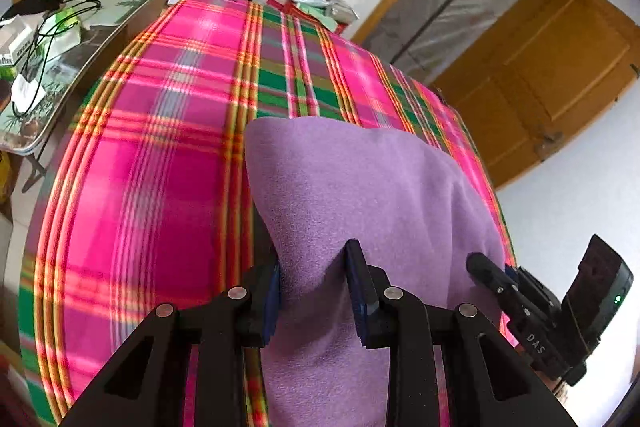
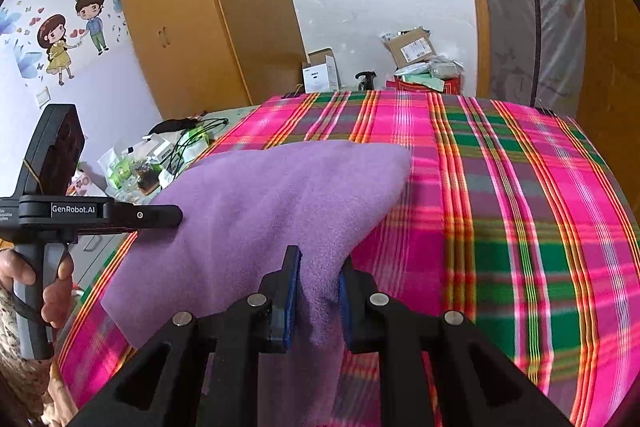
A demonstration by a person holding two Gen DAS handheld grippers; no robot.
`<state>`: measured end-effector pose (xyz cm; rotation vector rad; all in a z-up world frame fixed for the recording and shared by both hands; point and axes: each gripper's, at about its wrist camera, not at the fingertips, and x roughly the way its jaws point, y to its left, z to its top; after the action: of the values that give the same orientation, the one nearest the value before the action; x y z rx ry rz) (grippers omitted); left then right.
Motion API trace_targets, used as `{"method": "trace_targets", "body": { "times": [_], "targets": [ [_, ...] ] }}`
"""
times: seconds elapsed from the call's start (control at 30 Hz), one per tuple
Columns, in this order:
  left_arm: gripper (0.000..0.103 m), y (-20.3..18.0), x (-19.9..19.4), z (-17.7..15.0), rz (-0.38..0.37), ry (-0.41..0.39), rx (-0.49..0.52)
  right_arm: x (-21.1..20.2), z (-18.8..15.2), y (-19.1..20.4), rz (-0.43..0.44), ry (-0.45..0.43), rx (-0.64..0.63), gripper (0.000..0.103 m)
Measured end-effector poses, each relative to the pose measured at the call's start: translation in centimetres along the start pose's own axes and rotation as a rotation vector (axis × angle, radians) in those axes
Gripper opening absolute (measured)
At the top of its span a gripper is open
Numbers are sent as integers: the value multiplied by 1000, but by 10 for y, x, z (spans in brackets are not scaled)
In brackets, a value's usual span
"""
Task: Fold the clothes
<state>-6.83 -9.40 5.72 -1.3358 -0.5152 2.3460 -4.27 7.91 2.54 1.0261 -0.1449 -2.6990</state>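
Purple fleece cloth (image 1: 360, 195) bunches between both sets of fingers: the left gripper (image 1: 316, 291) pinches one gathered edge, the right gripper (image 2: 318, 291) pinches another, and the rest drapes ahead of the fingertips onto the pink plaid blanket (image 1: 160, 155). Beyond that, past the fingers, sits a cluttered side table (image 1: 60, 59). This looks like mid-fold, with the held edge carried over. Next, I judge, both held edges must land squarely before the fingers let go.

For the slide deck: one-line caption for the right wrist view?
Right gripper and left gripper both pinch a purple cloth, lifted over the plaid cover.
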Motion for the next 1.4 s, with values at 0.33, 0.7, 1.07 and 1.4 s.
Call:
{"method": "trace_targets", "body": {
  "times": [0.33, 0.7, 1.07, 1.4],
  "targets": [
    [30, 13, 28, 51, 35, -21, 16, 44, 18, -13, -18, 10, 38, 18],
    [32, 32, 62, 59, 51, 9, 18, 75, 7, -22, -82, 56, 10, 21],
    [39, 27, 45, 32, 123, -18, 50, 58, -8, -23, -113, 83, 24, 26],
    [39, 31, 17, -12, 120, -38, 19, 19, -45, -19, -99, 82, 38, 26]
  ]
}}
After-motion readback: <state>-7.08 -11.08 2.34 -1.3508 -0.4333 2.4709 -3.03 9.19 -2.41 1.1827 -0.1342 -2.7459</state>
